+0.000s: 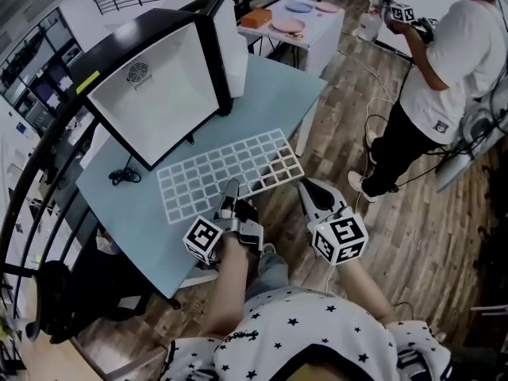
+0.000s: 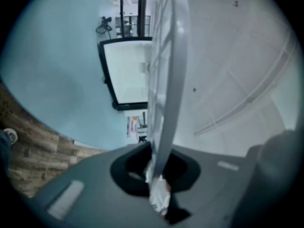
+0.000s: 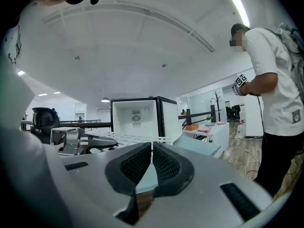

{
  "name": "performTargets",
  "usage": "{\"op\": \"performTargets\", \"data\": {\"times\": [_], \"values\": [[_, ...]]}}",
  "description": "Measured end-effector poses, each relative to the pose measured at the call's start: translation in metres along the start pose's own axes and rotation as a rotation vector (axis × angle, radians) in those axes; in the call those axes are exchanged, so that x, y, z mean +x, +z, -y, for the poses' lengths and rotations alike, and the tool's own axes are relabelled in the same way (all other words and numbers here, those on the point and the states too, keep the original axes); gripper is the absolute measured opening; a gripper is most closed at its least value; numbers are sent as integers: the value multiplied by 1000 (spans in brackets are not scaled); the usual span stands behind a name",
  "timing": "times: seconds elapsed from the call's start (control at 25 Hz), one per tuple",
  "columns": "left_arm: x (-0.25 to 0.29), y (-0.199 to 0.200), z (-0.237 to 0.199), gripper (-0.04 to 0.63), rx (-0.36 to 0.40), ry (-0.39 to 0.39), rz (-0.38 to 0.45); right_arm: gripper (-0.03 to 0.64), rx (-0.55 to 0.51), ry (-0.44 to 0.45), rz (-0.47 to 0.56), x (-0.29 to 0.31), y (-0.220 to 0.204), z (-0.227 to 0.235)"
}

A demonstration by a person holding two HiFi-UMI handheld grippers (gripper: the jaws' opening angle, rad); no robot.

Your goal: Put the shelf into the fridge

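Shelf: white wire shelf (image 1: 230, 173), lying flat on the pale-blue table (image 1: 143, 228) just in front of the fridge (image 1: 171, 86); not yet inside.
Left gripper: the left gripper (image 1: 230, 189) is clamped on the shelf's edge, the one farthest from the fridge.
Right gripper: the right gripper (image 1: 305, 186) has its jaws pressed together at the shelf corner farthest from the fridge; we see nothing between its pads.
Risk, one-sided hold: we judge that with a single grip the shelf could sag or swing at its free side once lifted, and a far corner could catch the fridge's black front frame.
Risk, tilt: entered askew, it could jam or drop inside the fridge (we cannot make out any side ledges).
Head view alone: the whole layout, with both grippers on the side of the shelf away from the fridge.
Left gripper view alone: the shelf (image 2: 168, 80) seen edge-on, its rim seated between the pads.
Right gripper view alone: the shut pads, and straight into the fridge (image 3: 135, 118), white walls and a round vent at the back.
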State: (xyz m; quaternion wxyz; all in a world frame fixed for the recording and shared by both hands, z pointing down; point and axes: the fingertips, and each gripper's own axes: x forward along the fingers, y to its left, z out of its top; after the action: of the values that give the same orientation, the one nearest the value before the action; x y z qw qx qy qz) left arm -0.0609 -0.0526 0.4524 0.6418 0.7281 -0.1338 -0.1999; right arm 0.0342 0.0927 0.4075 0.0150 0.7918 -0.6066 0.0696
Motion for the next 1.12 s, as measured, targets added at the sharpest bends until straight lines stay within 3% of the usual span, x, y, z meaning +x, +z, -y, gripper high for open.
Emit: {"op": "performTargets", "data": {"times": [0.48, 0.84, 0.96, 1.12], "values": [[55, 79, -4, 31, 21, 12, 90, 23, -29, 112, -31, 103, 17, -2], [94, 123, -18, 31, -4, 9, 140, 26, -32, 190, -60, 172, 17, 1], [104, 135, -23, 31, -19, 8, 147, 123, -29, 206, -68, 192, 17, 0], [114, 146, -26, 31, -28, 5, 153, 188, -33, 195, -83, 215, 12, 5]]}}
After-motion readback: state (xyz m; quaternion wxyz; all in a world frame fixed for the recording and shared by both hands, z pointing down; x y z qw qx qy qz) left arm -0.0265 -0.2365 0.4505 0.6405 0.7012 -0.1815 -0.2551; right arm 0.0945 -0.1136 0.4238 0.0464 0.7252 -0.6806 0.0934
